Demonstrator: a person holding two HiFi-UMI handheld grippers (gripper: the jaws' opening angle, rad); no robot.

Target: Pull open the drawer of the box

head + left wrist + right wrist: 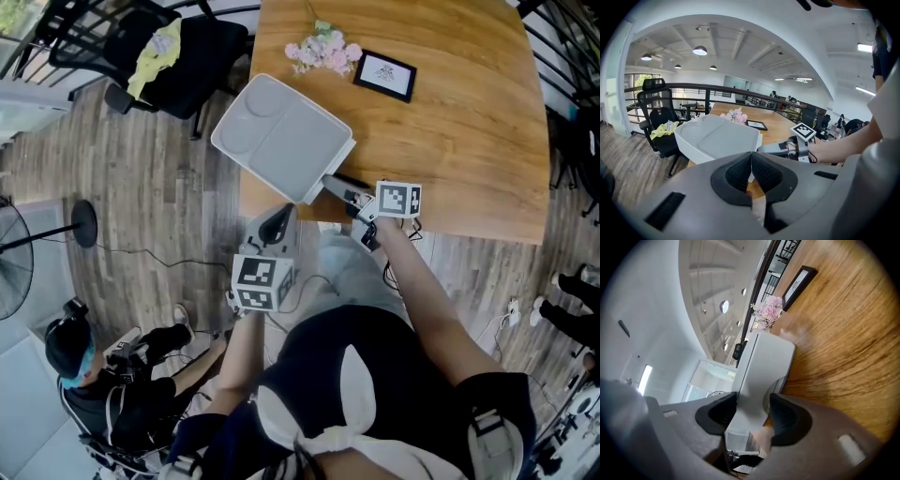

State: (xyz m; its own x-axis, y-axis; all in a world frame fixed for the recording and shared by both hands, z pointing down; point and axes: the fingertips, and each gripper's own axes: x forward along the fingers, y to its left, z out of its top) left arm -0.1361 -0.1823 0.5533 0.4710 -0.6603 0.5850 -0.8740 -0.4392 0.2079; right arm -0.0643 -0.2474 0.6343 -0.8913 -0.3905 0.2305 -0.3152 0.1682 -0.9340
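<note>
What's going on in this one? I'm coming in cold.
A person works with a gripper in each hand at a white box sitting on the corner of a wooden table. The right gripper has its jaws apart around the box's near front edge and does not seem to be clamped on it. The left gripper is shut and empty, held off the table close to the person. No drawer is pulled out yet.

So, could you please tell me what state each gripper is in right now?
Left gripper: shut, empty.
Right gripper: open, jaws straddling the white box end, not clamped.
</note>
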